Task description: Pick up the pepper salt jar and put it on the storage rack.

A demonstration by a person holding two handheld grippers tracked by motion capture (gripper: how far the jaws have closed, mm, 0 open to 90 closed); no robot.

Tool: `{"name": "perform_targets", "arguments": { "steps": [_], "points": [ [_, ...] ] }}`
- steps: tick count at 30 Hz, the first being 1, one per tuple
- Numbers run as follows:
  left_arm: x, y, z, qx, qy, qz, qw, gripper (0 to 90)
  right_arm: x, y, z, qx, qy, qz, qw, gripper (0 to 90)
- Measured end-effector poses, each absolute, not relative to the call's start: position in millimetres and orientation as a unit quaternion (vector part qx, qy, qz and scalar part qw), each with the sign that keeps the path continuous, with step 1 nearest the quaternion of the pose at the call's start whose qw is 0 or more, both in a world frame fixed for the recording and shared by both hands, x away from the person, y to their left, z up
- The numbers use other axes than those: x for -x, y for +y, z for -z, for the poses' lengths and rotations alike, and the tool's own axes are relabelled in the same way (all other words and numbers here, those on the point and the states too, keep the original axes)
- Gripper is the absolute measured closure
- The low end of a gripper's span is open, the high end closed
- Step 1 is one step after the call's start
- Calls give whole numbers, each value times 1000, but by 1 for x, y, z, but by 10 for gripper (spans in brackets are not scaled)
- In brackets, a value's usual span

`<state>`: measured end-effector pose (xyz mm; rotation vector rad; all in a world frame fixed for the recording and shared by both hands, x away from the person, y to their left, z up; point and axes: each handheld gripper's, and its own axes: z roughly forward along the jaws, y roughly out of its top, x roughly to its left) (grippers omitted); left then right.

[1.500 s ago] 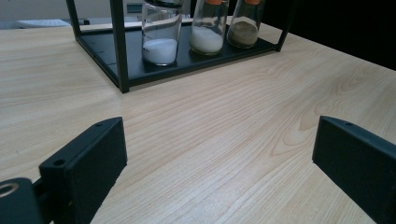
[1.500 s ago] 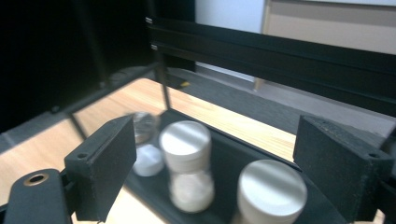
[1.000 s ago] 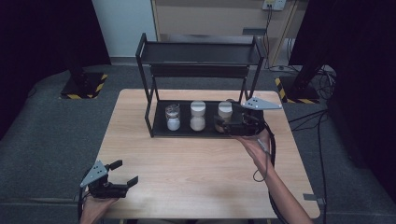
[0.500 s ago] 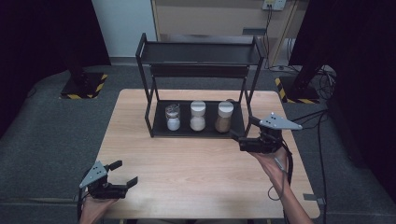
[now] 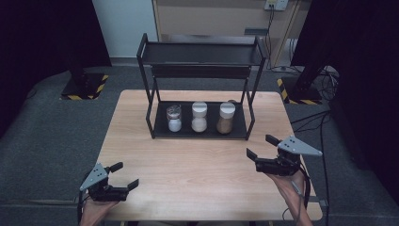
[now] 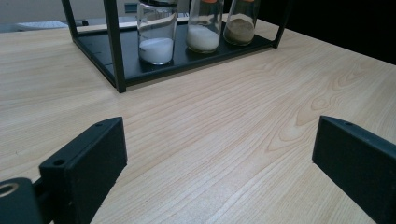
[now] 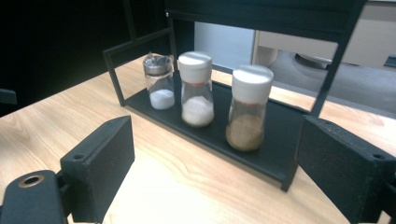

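Though beside jars, rack post

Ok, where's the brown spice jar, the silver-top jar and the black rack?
brown spice jar (image 7: pixel 244 133), right gripper view, glass belly.
silver-top jar (image 5: pixel 174 118), high view, glass side.
black rack (image 5: pixel 202 53), high view, top shelf.

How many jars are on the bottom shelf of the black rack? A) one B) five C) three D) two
C: three jars stand in a row on the rack's bottom shelf, two with white powder and one with brown.
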<state>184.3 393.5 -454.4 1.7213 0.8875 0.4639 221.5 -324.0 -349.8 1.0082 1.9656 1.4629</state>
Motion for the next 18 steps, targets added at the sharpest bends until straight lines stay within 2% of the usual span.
{"name": "perform_targets", "arguments": {
  "steps": [18],
  "points": [
    [-185, 394, 455, -726, 374, -193, 544, 19, -190, -349, 411, -397, 716, -517, 250, 114]
  ]
}}
